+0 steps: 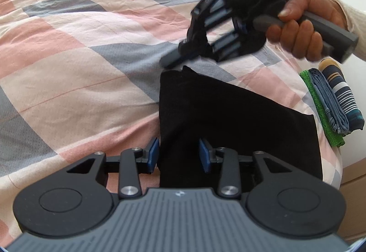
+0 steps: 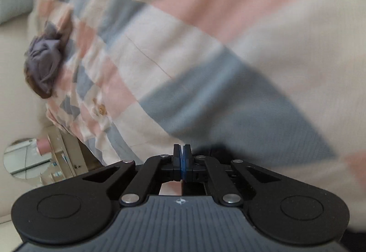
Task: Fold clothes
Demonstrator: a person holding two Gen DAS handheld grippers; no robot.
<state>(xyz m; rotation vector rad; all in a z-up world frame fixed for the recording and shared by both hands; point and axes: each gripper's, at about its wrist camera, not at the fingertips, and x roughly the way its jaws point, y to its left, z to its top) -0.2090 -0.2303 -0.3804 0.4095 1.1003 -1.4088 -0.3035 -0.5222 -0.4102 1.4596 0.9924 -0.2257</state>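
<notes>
Left gripper (image 1: 179, 156): blue pads spread wide, straddling the near edge of a folded black cloth garment (image 1: 228, 115) lying flat on the pink, grey and cream checked quilt (image 1: 80, 57). Right gripper (image 2: 182, 160): pads pressed together, nothing visibly pinched; in the left view it hangs just above the garment's far corner. Right of garment: small stack of folded striped and green cloths (image 1: 334, 103). Far left of right gripper: crumpled purple-grey cloth (image 2: 44, 64) at quilt's edge.

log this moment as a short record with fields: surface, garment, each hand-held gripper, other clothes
surface: checked quilt
garment: black garment, folded flat on quilt
left hand-held gripper: open, fingers either side of garment's near edge
right hand-held gripper: shut, nothing visibly held, above garment's far end
folded stack: right of garment
crumpled purple clothes: at quilt's edge
</notes>
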